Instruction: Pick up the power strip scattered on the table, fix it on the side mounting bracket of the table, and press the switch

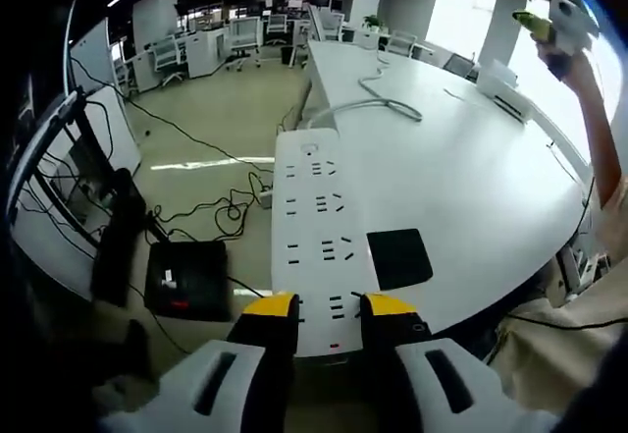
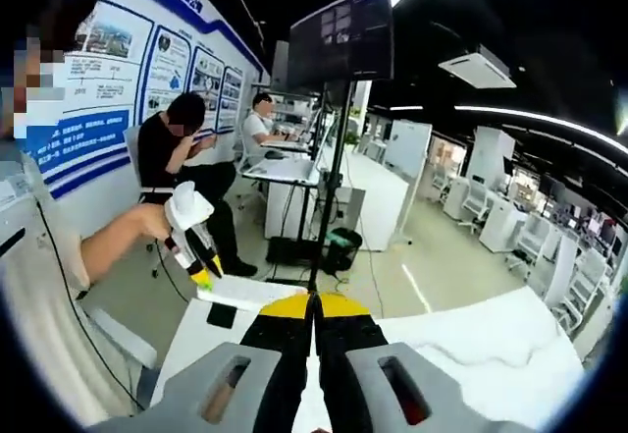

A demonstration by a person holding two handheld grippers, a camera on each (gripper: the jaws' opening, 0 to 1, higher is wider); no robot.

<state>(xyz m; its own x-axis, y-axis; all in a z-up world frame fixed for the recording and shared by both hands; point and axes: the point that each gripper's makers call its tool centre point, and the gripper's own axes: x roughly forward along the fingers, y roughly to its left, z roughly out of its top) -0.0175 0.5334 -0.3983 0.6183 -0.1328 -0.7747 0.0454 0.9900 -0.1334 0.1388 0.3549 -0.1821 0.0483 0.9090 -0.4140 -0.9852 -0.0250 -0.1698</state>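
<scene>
left tongs (image 1: 329, 307): clamped on the near end of the long white plastic power strip (image 1: 316, 227), held at the desk edge
right tongs (image 2: 314, 305): pinched closed, empty (raised high)
risk: end-only grip, strip could probably pivot and slip
desk (image 1: 471, 178): curved, white
room: open office

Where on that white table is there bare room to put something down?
The widest bare stretch of the table lies between the power strip, the grey cable and the far edge. It is crowded near the left gripper, where the strip and a black pad sit close together.
</scene>
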